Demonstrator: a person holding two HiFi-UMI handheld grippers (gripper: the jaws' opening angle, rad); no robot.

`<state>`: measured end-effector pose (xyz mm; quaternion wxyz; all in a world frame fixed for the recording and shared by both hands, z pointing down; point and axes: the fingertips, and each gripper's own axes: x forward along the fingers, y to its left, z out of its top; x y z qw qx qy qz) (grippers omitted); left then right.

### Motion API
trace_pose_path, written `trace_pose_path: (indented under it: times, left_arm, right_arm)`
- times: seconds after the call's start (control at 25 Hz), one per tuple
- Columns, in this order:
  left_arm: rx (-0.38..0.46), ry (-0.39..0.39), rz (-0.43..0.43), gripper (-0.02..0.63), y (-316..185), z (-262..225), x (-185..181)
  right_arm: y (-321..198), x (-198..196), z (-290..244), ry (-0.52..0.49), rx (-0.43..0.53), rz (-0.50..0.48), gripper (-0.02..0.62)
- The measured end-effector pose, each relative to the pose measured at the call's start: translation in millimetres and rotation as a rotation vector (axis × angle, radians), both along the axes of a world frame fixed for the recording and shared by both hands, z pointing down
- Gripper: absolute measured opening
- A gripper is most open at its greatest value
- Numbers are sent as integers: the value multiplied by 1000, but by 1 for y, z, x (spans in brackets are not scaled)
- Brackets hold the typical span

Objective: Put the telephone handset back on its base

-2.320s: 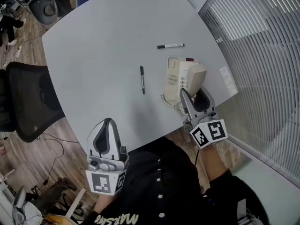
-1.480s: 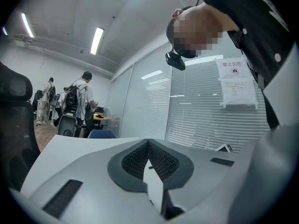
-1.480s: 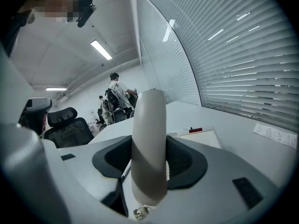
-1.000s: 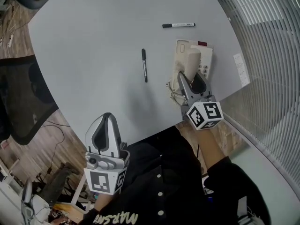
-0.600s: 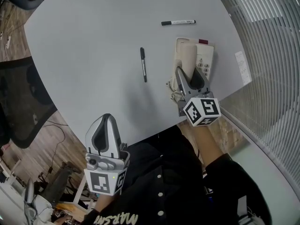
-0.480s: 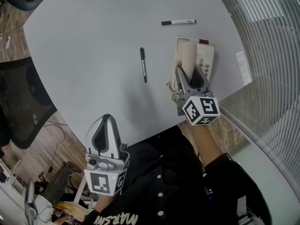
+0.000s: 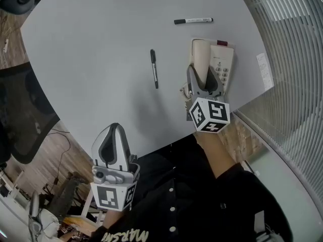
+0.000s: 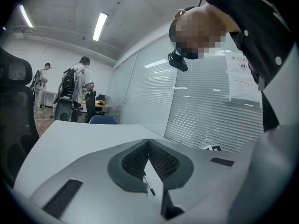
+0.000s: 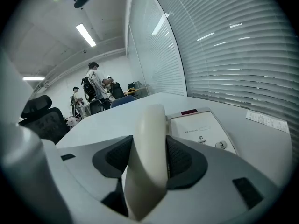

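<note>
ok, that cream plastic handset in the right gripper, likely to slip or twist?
Probably rigid: the cream plastic handset holds its shape clamped in the right gripper. Its smooth, rounded shell could slip. The pale phone cord may tug it sideways.

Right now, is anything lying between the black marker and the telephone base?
Nothing. In the head view, the stretch of grey table between the black marker and the telephone base is bare.
</note>
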<state>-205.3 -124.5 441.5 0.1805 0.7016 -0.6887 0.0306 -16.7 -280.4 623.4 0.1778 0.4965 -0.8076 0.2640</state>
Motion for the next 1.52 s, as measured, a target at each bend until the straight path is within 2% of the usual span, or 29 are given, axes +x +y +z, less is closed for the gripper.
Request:
trace_pose_path:
  times: [0.64,0.8,0.92,1.2,1.52]
  left_arm:
    - [-27,17,-2,14,-5,12,-3]
    - [-27,19,-2,14,-6,11,-3]
    - [-21,19,-3,14,-5,9,-2]
    - [17,7,-6,14,-2,-4,3]
    - [98,-23,-17,14,3,-31,14]
  right_arm:
    - [-4,0,12,56,-29,33,235]
    - [-2,-6,11,76,-17,-21,240]
    - [0,-9,10,88,-10,-55,293]
    - [-8,0,-8,84,54,-71,299]
    - [-4,6,-54,34,140,-170,298]
